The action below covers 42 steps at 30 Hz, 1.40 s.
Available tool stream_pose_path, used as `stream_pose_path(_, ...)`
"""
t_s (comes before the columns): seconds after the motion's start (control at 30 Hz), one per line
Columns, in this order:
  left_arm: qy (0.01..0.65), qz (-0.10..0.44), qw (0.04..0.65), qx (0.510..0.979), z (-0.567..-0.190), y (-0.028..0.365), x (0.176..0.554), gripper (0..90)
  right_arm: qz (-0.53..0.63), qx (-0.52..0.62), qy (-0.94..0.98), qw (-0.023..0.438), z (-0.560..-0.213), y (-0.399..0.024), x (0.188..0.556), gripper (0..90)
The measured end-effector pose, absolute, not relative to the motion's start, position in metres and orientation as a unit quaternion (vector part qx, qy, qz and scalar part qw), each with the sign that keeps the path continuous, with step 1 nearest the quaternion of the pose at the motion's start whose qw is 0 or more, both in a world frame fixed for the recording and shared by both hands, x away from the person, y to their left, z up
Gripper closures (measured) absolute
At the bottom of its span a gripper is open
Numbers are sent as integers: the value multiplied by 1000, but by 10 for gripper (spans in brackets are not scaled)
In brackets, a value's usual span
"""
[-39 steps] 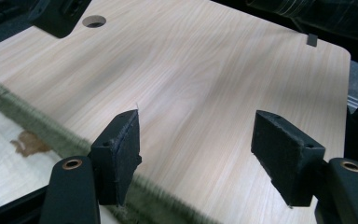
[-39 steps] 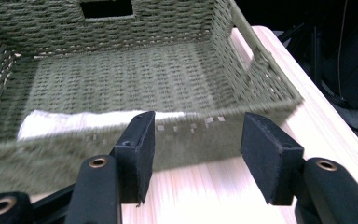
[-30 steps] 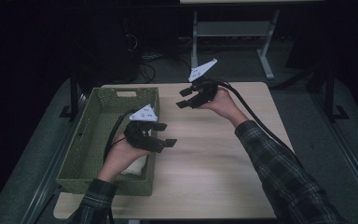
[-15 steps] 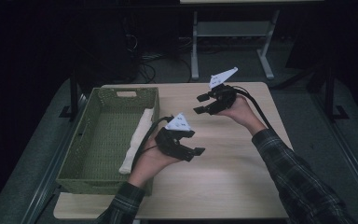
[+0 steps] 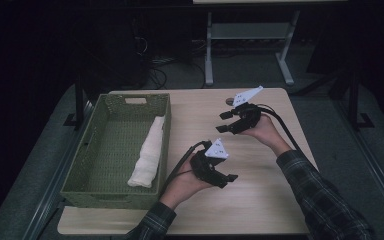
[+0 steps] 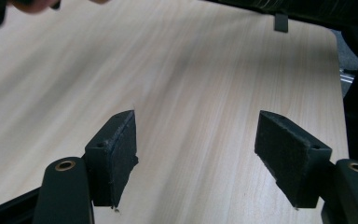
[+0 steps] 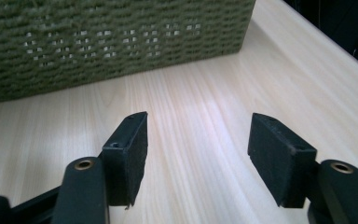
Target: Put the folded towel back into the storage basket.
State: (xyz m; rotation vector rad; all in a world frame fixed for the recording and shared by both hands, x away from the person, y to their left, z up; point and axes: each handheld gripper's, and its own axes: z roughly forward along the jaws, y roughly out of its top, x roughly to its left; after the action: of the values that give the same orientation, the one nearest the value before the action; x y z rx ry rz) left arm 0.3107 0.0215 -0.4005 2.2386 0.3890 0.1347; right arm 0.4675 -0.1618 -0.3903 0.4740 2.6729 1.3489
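Rolled white towel (image 5: 149,152) lies in green basket (image 5: 111,192), along its right wall, long axis running front to back; left gripper (image 5: 226,179) nearer, towel off to its left; right gripper (image 5: 223,122) farther; both empty, jaws apart, right's just widening over bare table (image 5: 260,210).

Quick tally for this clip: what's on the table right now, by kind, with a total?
Green woven basket: 1
White rolled cloth, lying in the basket: 1
Handheld grippers, left gripper and right gripper, both open with nothing between the jaws: 2
Total: 4
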Motion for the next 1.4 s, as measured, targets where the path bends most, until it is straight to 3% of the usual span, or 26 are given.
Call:
stream_pose_path(0.67, 150, 50, 392, 906, -465, 10, 311, 197, 425, 208, 878, 68, -452, -199, 441, 303)
stream_pose_path(1.1, 144, 54, 394, 906, -480, 8, 313, 146, 397, 240, 882, 89, -482, -222, 422, 257)
stream_pose_path(1.4, 139, 53, 391, 908, -479, 8, 314, 145, 387, 250, 883, 91, -483, -222, 423, 139)
